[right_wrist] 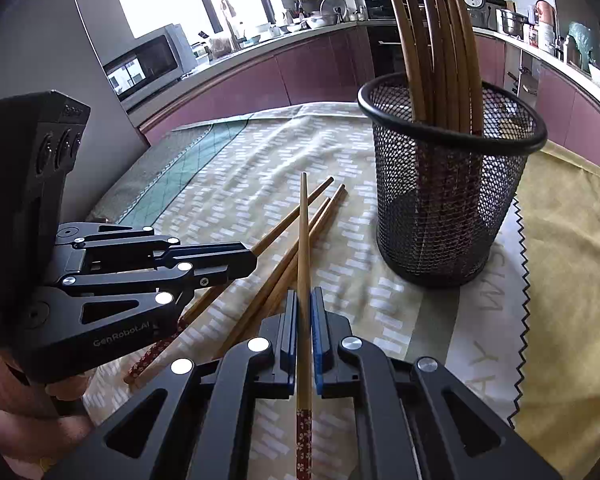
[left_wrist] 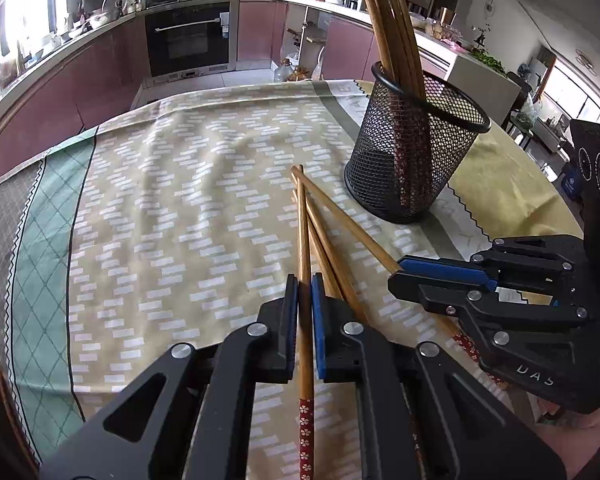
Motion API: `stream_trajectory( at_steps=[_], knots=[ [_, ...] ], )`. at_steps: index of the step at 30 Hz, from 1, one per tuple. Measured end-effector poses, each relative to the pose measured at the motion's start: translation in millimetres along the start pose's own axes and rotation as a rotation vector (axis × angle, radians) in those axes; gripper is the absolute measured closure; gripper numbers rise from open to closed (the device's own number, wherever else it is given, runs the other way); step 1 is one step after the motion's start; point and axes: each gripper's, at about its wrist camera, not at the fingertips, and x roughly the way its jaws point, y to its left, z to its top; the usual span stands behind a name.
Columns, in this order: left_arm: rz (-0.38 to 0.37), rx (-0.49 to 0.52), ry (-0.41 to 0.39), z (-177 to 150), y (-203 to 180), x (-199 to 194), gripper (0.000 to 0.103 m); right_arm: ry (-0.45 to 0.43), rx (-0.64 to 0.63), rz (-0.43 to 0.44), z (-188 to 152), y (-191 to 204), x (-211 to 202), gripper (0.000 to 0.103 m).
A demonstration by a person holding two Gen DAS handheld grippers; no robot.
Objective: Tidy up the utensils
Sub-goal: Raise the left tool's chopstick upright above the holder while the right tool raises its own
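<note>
My left gripper (left_wrist: 305, 280) is shut on a bamboo chopstick (left_wrist: 302, 220) that runs forward between its blue pads, red patterned end toward the camera. Just right of it, my right gripper (left_wrist: 396, 270) is shut on a second chopstick (left_wrist: 340, 216). In the right wrist view the right gripper (right_wrist: 304, 294) clamps its chopstick (right_wrist: 304, 232), and the left gripper (right_wrist: 252, 258) comes in from the left. Two loose chopsticks (right_wrist: 322, 218) lie crossed under the held ones on the cloth. A black mesh cup (left_wrist: 412, 152) (right_wrist: 448, 200) stands upright behind, with several chopsticks in it.
A patterned beige and green tablecloth (left_wrist: 180, 200) covers the table, with a yellow cloth (right_wrist: 560, 240) under the cup's right side. Kitchen counters, an oven (left_wrist: 190, 38) and a microwave (right_wrist: 148, 64) stand beyond the table's far edge. A hand (right_wrist: 4, 400) holds the left gripper.
</note>
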Motion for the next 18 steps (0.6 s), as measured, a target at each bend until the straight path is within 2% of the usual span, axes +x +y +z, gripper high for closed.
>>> stream_trajectory(
  at_steps=[18],
  knots=[
    [-0.172,0.009,-0.187,27.1,-7.4,-101.1,0.095,-0.218,0.044,0.067,15.1,-15.7,-78.5,0.097]
  ],
)
